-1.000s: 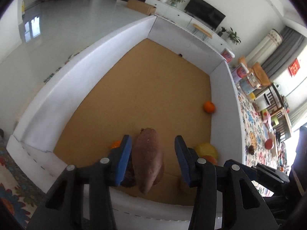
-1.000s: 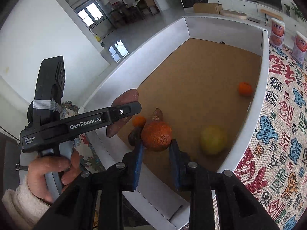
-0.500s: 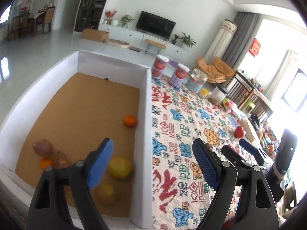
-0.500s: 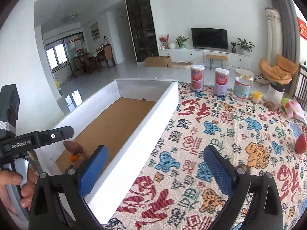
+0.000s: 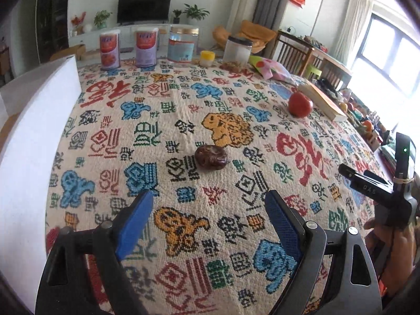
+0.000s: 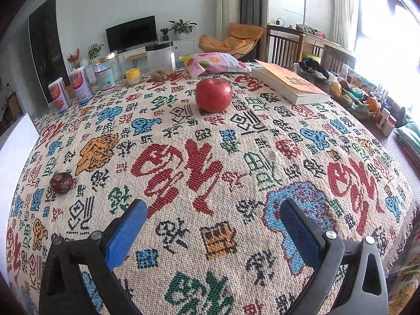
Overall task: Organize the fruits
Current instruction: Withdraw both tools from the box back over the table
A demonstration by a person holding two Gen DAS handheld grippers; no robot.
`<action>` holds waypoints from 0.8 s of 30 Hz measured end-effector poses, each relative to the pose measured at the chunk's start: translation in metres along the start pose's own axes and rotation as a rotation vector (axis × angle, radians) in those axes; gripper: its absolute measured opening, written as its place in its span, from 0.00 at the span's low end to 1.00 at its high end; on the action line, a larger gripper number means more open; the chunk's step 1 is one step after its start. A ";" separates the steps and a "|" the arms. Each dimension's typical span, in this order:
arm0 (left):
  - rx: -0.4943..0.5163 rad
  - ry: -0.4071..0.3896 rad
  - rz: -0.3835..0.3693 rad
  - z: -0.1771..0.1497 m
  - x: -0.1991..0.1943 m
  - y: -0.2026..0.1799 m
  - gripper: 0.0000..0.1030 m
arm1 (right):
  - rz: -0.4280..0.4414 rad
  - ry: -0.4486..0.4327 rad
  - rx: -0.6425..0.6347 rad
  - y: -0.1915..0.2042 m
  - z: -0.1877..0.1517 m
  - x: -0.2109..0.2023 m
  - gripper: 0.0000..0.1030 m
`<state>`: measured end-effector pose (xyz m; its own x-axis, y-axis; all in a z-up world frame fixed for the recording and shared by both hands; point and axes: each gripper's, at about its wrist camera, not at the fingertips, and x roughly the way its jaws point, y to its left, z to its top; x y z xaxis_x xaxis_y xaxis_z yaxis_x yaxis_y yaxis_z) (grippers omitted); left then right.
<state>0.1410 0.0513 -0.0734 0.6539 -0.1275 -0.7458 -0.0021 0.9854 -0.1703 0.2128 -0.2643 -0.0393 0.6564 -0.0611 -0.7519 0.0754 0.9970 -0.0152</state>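
The left tongs (image 5: 207,225) are spread wide and hold nothing, hovering over the patterned cloth (image 5: 183,110) that covers the worktop. The right tongs (image 6: 212,233) are spread just as wide, also with nothing between them.

Ahead of the left tongs, slightly past their tips, lies a small dark brown wrinkled fruit (image 5: 211,156), alone on the cloth. It is low and rounded, so a grip that closes too high may skid over its top and send it rolling; a grip that presses down first could snag the loose weave and drag the cloth instead.

Further out, well ahead of the right tongs, a red apple (image 6: 213,95) stands upright near a book (image 6: 288,85) and a snack bag (image 6: 210,61). Its smooth skin looks slippery, and an off-centre squeeze would likely push it sideways against the book.

The white box wall (image 5: 31,141) rises at the left edge. My guess is that both fruits belong in there, and a low carry risks knocking a fruit against that wall. Since both tongs aim at the same patch, they could also collide.
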 end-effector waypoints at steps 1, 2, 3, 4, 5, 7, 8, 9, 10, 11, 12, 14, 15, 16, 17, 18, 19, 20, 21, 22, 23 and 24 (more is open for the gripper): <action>0.003 0.012 0.021 -0.001 0.013 0.002 0.86 | -0.015 0.004 0.013 -0.009 0.001 0.005 0.98; 0.003 0.025 0.040 -0.002 0.023 0.005 0.86 | -0.028 0.006 0.023 -0.017 0.002 0.009 0.98; -0.001 0.034 0.056 -0.004 0.032 0.007 0.86 | -0.044 0.008 0.029 -0.024 0.003 0.013 0.98; -0.008 0.040 0.069 -0.005 0.039 0.010 0.86 | -0.054 0.014 0.036 -0.028 0.002 0.016 0.98; -0.018 0.048 0.081 -0.007 0.046 0.013 0.86 | -0.053 0.027 0.054 -0.034 0.001 0.020 0.98; -0.033 0.055 0.103 -0.011 0.053 0.017 0.86 | -0.038 0.056 0.102 -0.044 0.000 0.027 0.98; -0.023 0.026 0.115 -0.012 0.051 0.016 0.86 | -0.045 0.072 0.113 -0.046 -0.001 0.031 0.98; -0.019 0.030 0.124 -0.013 0.051 0.015 0.86 | -0.051 0.093 0.118 -0.047 -0.002 0.035 0.98; -0.012 0.035 0.132 -0.013 0.052 0.014 0.86 | -0.053 0.123 0.118 -0.047 -0.003 0.042 0.98; -0.006 0.036 0.139 -0.012 0.053 0.012 0.86 | -0.051 0.161 0.116 -0.047 -0.005 0.050 1.00; -0.001 0.038 0.144 -0.012 0.054 0.012 0.86 | -0.076 0.161 0.087 -0.043 -0.005 0.052 1.00; 0.018 0.049 0.157 -0.013 0.057 0.009 0.89 | -0.081 0.155 0.072 -0.039 -0.005 0.054 1.00; 0.033 0.057 0.171 -0.013 0.059 0.006 0.90 | -0.077 0.152 0.077 -0.040 -0.006 0.054 1.00; 0.048 0.063 0.183 -0.013 0.061 0.004 0.92 | -0.075 0.149 0.080 -0.041 -0.005 0.055 1.00; 0.053 0.064 0.188 -0.013 0.061 0.003 0.93 | -0.077 0.146 0.079 -0.041 -0.005 0.055 1.00; 0.049 0.064 0.184 -0.013 0.061 0.003 0.93 | -0.079 0.143 0.077 -0.040 -0.005 0.055 1.00; 0.046 0.065 0.181 -0.013 0.060 0.004 0.93 | -0.079 0.140 0.077 -0.040 -0.005 0.055 1.00; 0.046 0.065 0.181 -0.013 0.060 0.004 0.93 | -0.079 0.139 0.077 -0.040 -0.004 0.055 1.00; 0.046 0.065 0.181 -0.012 0.062 0.005 0.93 | -0.079 0.139 0.076 -0.040 -0.004 0.056 1.00; 0.046 0.066 0.182 -0.012 0.062 0.005 0.93 | -0.079 0.139 0.076 -0.040 -0.003 0.056 1.00; 0.046 0.066 0.181 -0.012 0.061 0.005 0.93 | -0.079 0.139 0.076 -0.040 -0.003 0.056 1.00; 0.046 0.066 0.181 -0.012 0.062 0.005 0.93 | -0.079 0.139 0.076 -0.040 -0.003 0.056 1.00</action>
<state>0.1719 0.0469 -0.1280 0.5953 0.0467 -0.8022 -0.0797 0.9968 -0.0011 0.2440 -0.3073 -0.0828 0.5363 -0.1272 -0.8344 0.1826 0.9827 -0.0324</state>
